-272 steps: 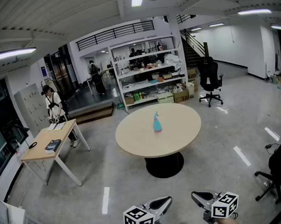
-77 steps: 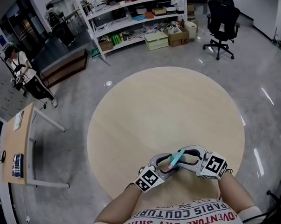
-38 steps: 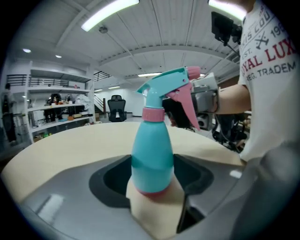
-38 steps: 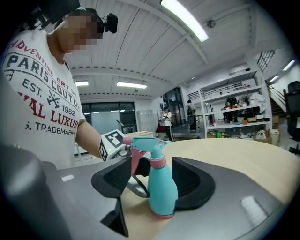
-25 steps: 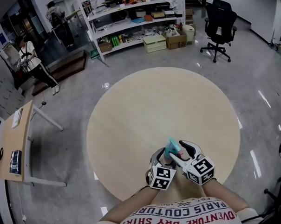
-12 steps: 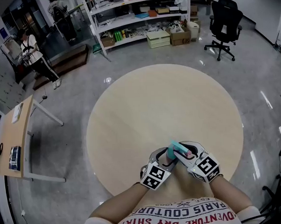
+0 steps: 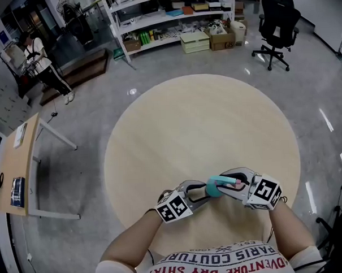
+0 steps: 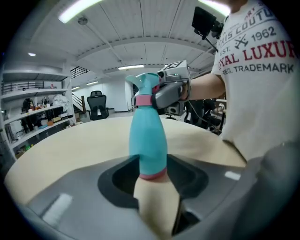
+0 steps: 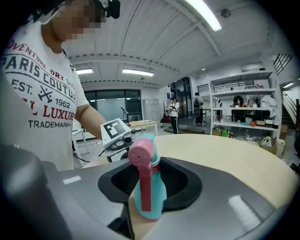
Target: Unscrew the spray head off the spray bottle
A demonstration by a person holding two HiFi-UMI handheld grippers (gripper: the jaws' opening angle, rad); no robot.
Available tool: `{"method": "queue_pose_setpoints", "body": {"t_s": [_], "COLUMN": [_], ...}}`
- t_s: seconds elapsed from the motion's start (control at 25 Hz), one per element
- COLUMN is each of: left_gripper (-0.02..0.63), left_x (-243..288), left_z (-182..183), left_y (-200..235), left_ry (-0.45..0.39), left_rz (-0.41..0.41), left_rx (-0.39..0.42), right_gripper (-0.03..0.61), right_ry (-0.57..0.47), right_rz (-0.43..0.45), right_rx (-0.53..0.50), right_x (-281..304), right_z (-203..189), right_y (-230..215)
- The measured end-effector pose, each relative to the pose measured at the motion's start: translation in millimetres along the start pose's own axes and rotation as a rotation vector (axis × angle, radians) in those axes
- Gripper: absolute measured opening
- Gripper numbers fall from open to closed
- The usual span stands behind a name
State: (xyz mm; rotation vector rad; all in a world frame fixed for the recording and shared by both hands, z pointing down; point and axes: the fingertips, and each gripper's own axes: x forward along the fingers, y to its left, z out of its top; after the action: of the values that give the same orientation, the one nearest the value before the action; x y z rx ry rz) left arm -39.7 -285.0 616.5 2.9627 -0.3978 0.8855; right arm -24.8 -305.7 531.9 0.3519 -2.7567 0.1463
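Beige table (image 7: 198, 120), spray bottle (image 8: 148, 136), spray head (image 9: 140, 154) clamped in right hand-held gripper (image 7: 223, 183)

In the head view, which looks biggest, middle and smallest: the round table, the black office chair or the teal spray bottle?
1. round table, by far the biggest.
2. black office chair; it stands farther off, so it looks smaller than it is.
3. teal spray bottle, smallest though nearest the camera.

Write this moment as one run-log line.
left hand-held gripper: just closed on spray bottle | right hand-held gripper: just closed on spray head
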Motion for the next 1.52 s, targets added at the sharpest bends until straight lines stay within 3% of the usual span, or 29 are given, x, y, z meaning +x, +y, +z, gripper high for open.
{"method": "queue_pose_setpoints", "body": {"t_s": [0.2,0.4,0.6,0.96,1.08,1.16,1.28,1.4,1.52], "left_gripper": [0.210,0.287,0.316,0.311,0.308,0.310,0.310,0.310,0.310], "left_x": [-10,-8,-1,10,10,6,6,8,7], "left_z": [17,48,60,48,47,45,45,46,46], "left_y": [7,13,0,-6,-3,-4,4,16,21], "left_ry": [-0.109,-0.176,-0.151,-0.113,-0.112,-0.111,-0.125,-0.141,-0.140], "left_rz": [0.020,0.047,0.022,0.018,0.036,0.078,0.196,0.323,0.419], "left_rx": [-0.105,-0.104,-0.028,-0.015,-0.024,-0.042,-0.114,-0.188,-0.239], "right_gripper": [0.132,0.130,0.130,0.132,0.153,0.247,0.249,0.218,0.218], "right_ry": [-0.009,-0.019,-0.007,0.006,-0.019,-0.072,-0.155,-0.183,-0.172], "right_rz": [-0.008,-0.009,0.014,0.033,-0.044,-0.171,-0.332,-0.396,-0.394], "right_rx": [-0.007,0.009,0.002,-0.011,0.015,0.059,0.129,0.189,0.230], "right_x": [0,-5,0,9,10,4,-24,-45,-37], "right_z": [2,3,5,-2,0,5,9,6,-1], "right_y": [2,2,15,28,21,18,26,38,39]}}
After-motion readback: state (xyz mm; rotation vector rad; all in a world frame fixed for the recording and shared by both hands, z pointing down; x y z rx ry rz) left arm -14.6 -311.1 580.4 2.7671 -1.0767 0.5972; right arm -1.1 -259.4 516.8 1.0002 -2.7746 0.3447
